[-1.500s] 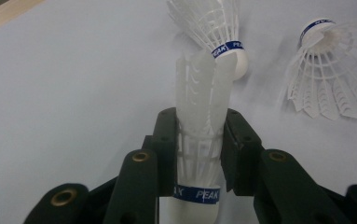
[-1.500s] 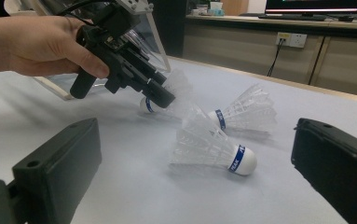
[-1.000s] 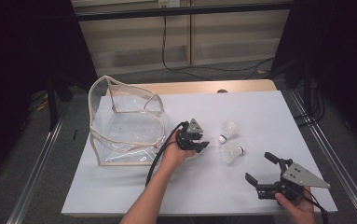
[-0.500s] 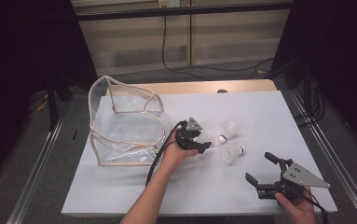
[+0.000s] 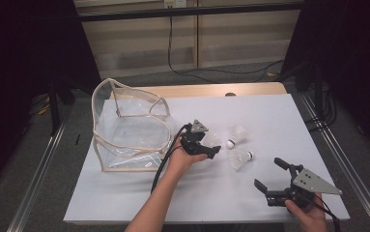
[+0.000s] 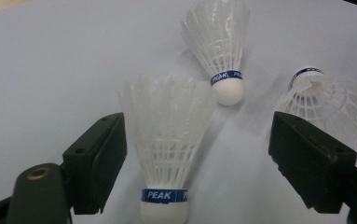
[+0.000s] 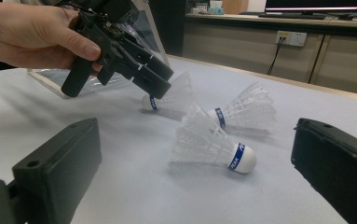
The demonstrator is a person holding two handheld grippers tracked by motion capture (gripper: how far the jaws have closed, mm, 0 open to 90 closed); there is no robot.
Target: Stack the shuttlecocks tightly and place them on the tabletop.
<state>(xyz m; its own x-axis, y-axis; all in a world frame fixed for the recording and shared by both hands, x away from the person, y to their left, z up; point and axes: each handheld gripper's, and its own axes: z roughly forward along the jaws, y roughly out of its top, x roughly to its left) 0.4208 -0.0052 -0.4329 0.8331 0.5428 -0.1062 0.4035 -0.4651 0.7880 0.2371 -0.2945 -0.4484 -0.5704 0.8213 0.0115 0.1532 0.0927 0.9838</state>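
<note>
The left gripper [image 6: 195, 158] had just been opening; its jaws stood wide around a shuttlecock [image 6: 167, 140], pads clear of it. The shuttlecock lay just beside the clear bag [image 5: 124, 130], cork toward the hand, feathers pointing away. The right gripper [image 5: 274, 179] waited open, well apart from the bag.

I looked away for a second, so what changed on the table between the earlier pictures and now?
The left gripper has just been opening its jaws around a shuttlecock, which lies between them, free of the pads. The hands, right gripper, other two shuttlecocks and clear bag stayed put.
</note>
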